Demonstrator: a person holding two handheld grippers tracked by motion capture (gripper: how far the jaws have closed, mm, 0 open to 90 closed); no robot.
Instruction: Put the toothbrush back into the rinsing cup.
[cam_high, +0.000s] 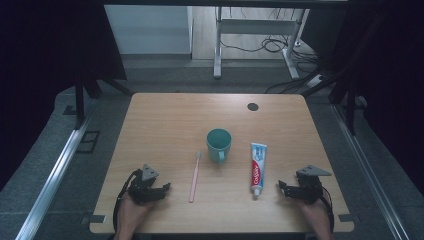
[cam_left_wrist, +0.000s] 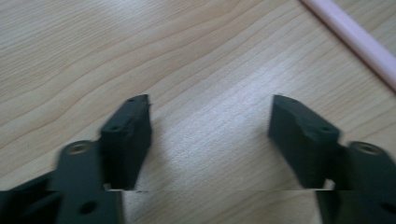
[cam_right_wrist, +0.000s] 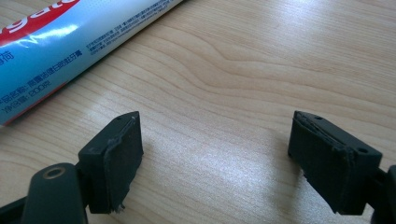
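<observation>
Both grippers rest at the near table edge, jaws parted on nothing: left gripper (cam_high: 165, 187) just left of the pink toothbrush (cam_high: 194, 177), right gripper (cam_high: 282, 187) just right of the toothpaste tube (cam_high: 257, 169). Each lies lengthwise, near-to-far (teal cup (cam_high: 219, 144) between them, farther back), so each hand reaches inward.

left tool (cam_high: 165, 188): black, jointed frame, grey three-cornered plate on top
right tool (cam_high: 281, 187): black, same build, grey three-cornered plate on top
cables: black, looping from each tool back along the wrist
left tool's jaws: matte black blocks, chamfered tips, small screw hole near each tip, brass-coloured insert at each arm joint
right tool's jaws: black blocks faced with dark rubbery pads, pad edges frayed, brass-coloured insert on one arm
hands: bare
forearms: bare, no sleeves visible
</observation>
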